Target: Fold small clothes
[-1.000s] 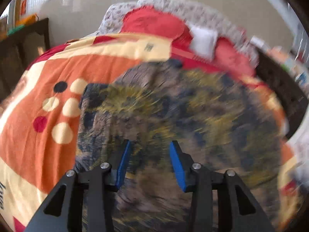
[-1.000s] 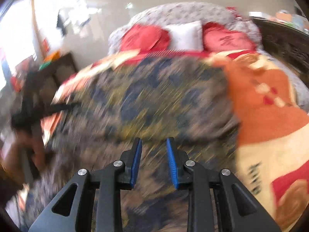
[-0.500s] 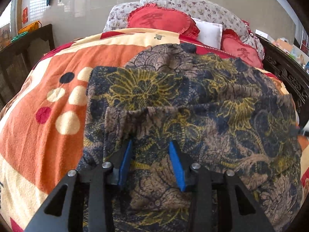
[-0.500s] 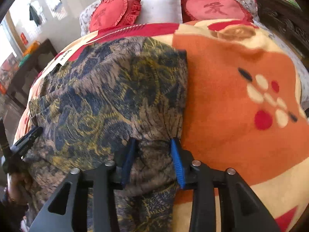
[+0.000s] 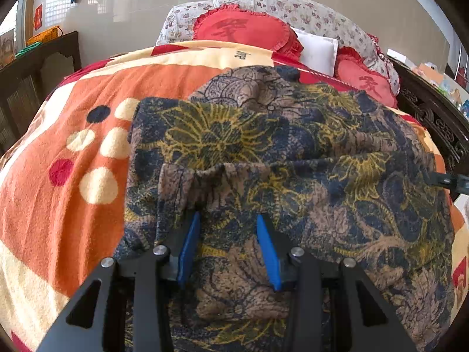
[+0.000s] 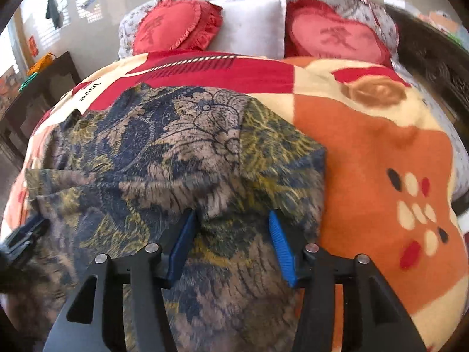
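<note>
The dark floral-print garment [image 5: 287, 158] lies spread on the orange patterned blanket [image 5: 58, 205] of the bed, its near edge rumpled and one layer already turned over. The left gripper [image 5: 228, 246] sits over that near hem with cloth bunched between its partly spread pads, though whether they actually pinch it I cannot tell, while the right gripper [image 6: 231, 243] has just been opening, its pads now apart with cloth between them. To fold well, I judge both should release evenly, then smooth the crease before the next fold.
</note>
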Demonstrator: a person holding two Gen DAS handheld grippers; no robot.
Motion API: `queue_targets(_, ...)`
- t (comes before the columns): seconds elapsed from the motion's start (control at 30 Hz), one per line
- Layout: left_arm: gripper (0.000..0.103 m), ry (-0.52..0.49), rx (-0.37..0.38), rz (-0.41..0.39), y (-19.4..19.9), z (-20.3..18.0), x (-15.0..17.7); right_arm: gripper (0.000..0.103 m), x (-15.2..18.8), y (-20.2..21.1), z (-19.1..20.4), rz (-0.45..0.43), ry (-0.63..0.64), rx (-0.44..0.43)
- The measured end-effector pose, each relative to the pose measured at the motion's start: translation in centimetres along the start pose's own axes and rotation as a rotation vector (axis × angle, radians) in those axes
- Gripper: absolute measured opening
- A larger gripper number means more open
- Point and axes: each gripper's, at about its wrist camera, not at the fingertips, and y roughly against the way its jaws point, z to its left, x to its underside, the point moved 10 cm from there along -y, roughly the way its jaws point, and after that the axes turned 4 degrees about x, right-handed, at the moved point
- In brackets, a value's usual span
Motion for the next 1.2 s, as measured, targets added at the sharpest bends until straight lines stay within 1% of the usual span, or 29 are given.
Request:
queue_targets(0.07, 0.042, 0.005, 0.009, 0.0, 0.0, 0.0, -0.1, 0.018, 1.0, 3.4, 0.3, -0.036, 0.016, -0.028)
queue_targets(0.1, 0.043, 0.003, 0.012, 0.002, 0.1, 0.0, -0.1, 0.018, 2.2, 5.3, 0.7, -0.043, 0.035, -0.054)
queue_targets(0.13, 0.045, -0.007, 0.013, 0.007, 0.3, -0.1, -0.1, 0.018, 3.9, 6.9, 1.0, -0.03, 0.056, -0.082)
queue_targets(0.17, 0.047, -0.039, 0.02, 0.036, 0.7, -0.5, 0.0, 0.018, 5.3, 7.9, 1.2, -0.015, 0.073, -0.096)
queue_targets(0.23, 0.048, -0.074, 0.059, 0.081, 2.3, -0.8, 0.3, 0.018, 9.4, 10.6, 1.8, 0.009, 0.136, -0.127)
queue_targets(0.27, 0.048, -0.081, 0.098, 0.091, 4.1, -0.7, 0.5, 0.018, 12.3, 12.3, 2.2, 0.019, 0.186, -0.147)
queue_targets(0.3, 0.05, -0.087, 0.136, 0.091, 5.9, -0.4, 0.9, 0.018, 14.0, 13.1, 2.1, 0.018, 0.216, -0.152)
queue_targets(0.33, 0.057, -0.098, 0.163, 0.09, 7.6, 0.0, 1.2, 0.018, 15.9, 14.3, 2.3, 0.009, 0.243, -0.157)
queue_targets(0.37, 0.062, -0.114, 0.174, 0.088, 9.5, 0.8, 1.7, 0.018, 17.3, 15.0, 2.4, -0.001, 0.255, -0.167)
queue_targets(0.4, 0.069, -0.134, 0.173, 0.089, 11.7, 2.1, 2.8, 0.018, 19.0, 15.6, 2.6, -0.003, 0.251, -0.194)
queue_targets(0.43, 0.071, -0.139, 0.174, 0.099, 13.1, 3.2, 3.9, 0.018, 20.8, 15.7, 2.8, 0.013, 0.234, -0.215)
queue_targets(0.47, 0.071, -0.139, 0.178, 0.115, 13.8, 3.8, 4.7, 0.018, 22.2, 15.3, 2.9, 0.037, 0.221, -0.229)
queue_targets(0.53, 0.07, -0.105, 0.182, 0.196, 15.4, 6.0, 8.4, 0.018, 25.0, 13.8, 3.3, 0.101, 0.185, -0.272)
queue_targets(0.6, 0.07, -0.065, 0.182, 0.264, 16.3, 7.3, 12.0, 0.018, 27.0, 11.4, 2.6, 0.185, 0.123, -0.252)
queue_targets(0.63, 0.07, -0.041, 0.182, 0.302, 16.9, 7.8, 13.9, 0.019, 27.1, 11.3, 2.3, 0.162, 0.06, -0.287)
queue_targets(0.67, 0.07, -0.02, 0.188, 0.321, 17.4, 7.9, 15.3, 0.022, 27.1, 11.4, 2.1, 0.141, 0.01, -0.316)
queue_targets(0.73, 0.07, 0.034, 0.233, 0.368, 18.4, 7.8, 18.0, 0.023, 27.3, 11.6, 1.9, 0.13, -0.026, -0.336)
queue_targets(0.77, 0.07, 0.057, 0.265, 0.386, 19.1, 7.4, 19.5, 0.023, 27.3, 11.6, 1.9, 0.125, -0.024, -0.336)
queue_targets(0.83, 0.072, 0.05, 0.293, 0.391, 20.5, 6.6, 21.0, 0.024, 27.4, 11.7, 1.9, 0.113, -0.013, -0.328)
queue_targets(0.87, 0.073, 0.067, 0.324, 0.408, 20.9, 6.2, 21.6, 0.024, 27.5, 11.8, 1.9, 0.109, -0.009, -0.322)
queue_targets(0.9, 0.076, 0.103, 0.371, 0.433, 21.2, 5.8, 22.1, 0.025, 27.6, 11.8, 2.0, 0.106, -0.002, -0.315)
queue_targets(0.93, 0.079, 0.155, 0.43, 0.457, 21.5, 5.5, 22.9, 0.025, 27.8, 11.9, 2.2, 0.103, 0.004, -0.31)
queue_targets(0.97, 0.081, 0.208, 0.492, 0.488, 21.5, 5.0, 23.9, 0.028, 27.9, 12.0, 2.3, 0.099, 0.012, -0.306)
queue_targets(1.0, 0.082, 0.23, 0.524, 0.471, 21.8, 4.9, 24.0, 0.03, 27.8, 12.0, 2.6, 0.095, 0.018, -0.302)
queue_targets(1.07, 0.082, 0.279, 0.55, 0.45, 22.1, 5.3, 23.7, 0.032, 27.6, 11.7, 3.1, 0.085, 0.029, -0.292)
queue_targets(1.1, 0.08, 0.317, 0.57, 0.445, 22.1, 5.4, 23.4, 0.032, 27.5, 11.8, 3.1, 0.082, 0.034, -0.284)
queue_targets(1.13, 0.072, 0.367, 0.594, 0.439, 22.1, 5.5, 23.1, 0.031, 27.4, 12.1, 3.0, 0.08, 0.03, -0.277)
queue_targets(1.17, 0.067, 0.372, 0.583, 0.443, 21.9, 5.4, 23.3, 0.029, 27.1, 12.6, 2.6, 0.075, 0.018, -0.273)
queue_targets(1.2, 0.057, 0.345, 0.546, 0.441, 21.7, 5.5, 23.2, 0.025, 26.9, 13.2, 2.1, 0.06, 0.003, -0.268)
